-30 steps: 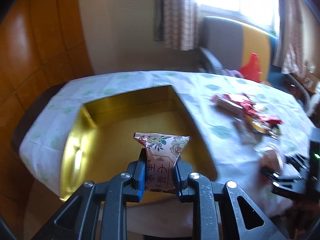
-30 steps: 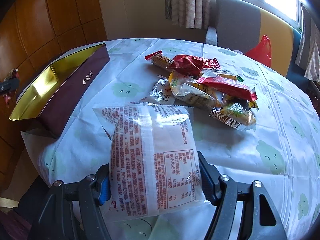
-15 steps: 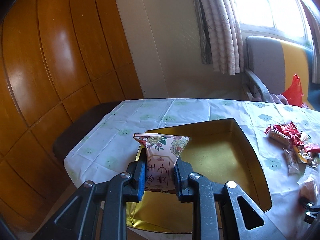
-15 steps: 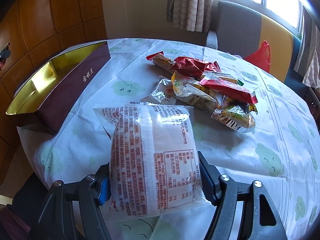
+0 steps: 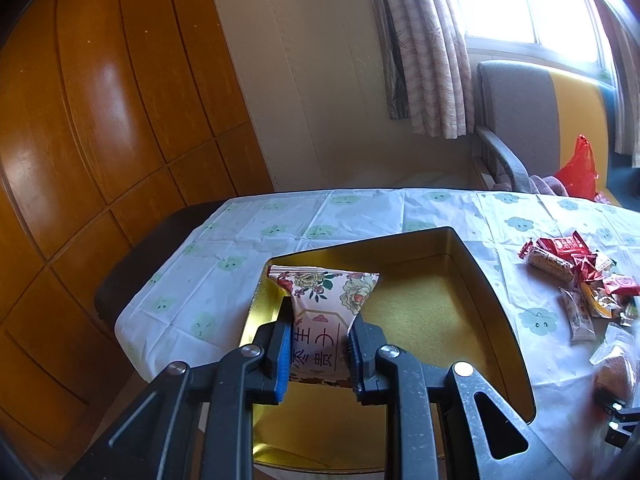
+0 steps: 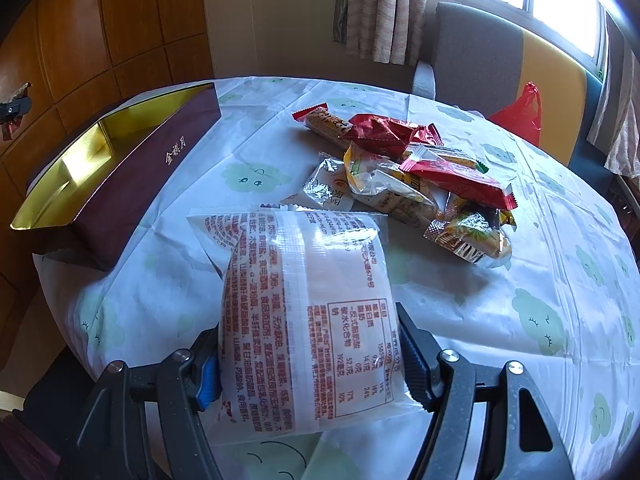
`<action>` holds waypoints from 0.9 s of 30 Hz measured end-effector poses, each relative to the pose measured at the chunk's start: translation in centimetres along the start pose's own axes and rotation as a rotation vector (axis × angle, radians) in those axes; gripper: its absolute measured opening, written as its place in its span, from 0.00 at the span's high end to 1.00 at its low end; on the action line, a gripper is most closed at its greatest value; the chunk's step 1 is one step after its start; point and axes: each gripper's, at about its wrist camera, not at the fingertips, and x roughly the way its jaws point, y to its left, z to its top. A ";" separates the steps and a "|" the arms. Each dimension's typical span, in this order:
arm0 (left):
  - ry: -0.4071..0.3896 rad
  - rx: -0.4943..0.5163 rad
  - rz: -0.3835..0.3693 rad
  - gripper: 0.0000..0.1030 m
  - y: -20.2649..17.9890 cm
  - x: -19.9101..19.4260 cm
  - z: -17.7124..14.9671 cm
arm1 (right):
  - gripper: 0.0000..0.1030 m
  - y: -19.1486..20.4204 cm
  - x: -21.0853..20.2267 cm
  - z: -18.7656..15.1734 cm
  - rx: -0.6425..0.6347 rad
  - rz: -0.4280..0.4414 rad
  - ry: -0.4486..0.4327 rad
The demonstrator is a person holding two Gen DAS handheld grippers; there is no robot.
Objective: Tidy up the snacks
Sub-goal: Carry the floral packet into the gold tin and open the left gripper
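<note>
Above glossy gold box (image 5: 420,308), floral crinkly packet (image 5: 324,312), left tool (image 5: 320,356) clamped

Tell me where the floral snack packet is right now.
In the left wrist view, the floral snack packet sits low and centre, clamped upright in the left claw, in front of the open gold-lined box.

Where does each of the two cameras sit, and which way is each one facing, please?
Left wrist: rides on the left tongs, looking forward and down over the gold-lined box; its tongs pinch a floral packet.
Right wrist: rides on the right tongs, looking down across the table at the snack pile; its tongs clamp a large clear packet.
Shared: both show the box, the snack pile and the cloud-print tablecloth.
</note>
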 end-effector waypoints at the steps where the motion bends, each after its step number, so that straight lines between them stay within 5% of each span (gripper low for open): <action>1: 0.003 0.004 -0.002 0.77 -0.2 0.2 0.0 | 0.30 0.0 0.0 0.0 0.000 0.001 -0.001; 6: 0.046 0.022 -0.034 0.77 -1.5 2.2 0.5 | 0.30 -0.1 0.2 0.1 0.000 0.008 -0.002; 12: 0.280 -0.088 -0.245 0.77 -2.7 9.2 1.9 | 0.30 -0.2 0.4 0.2 0.001 0.015 -0.001; 21: 0.405 -0.187 -0.332 0.75 -5.7 17.3 4.6 | 0.30 -0.3 0.5 0.3 -0.003 0.018 0.003; 23: 0.438 -0.247 -0.390 0.63 -6.1 19.1 4.9 | 0.30 -0.3 0.5 0.3 -0.003 0.018 0.004; 27: 0.432 -0.300 -0.366 0.42 -5.5 19.6 5.0 | 0.30 -0.2 0.5 0.3 -0.005 0.015 0.006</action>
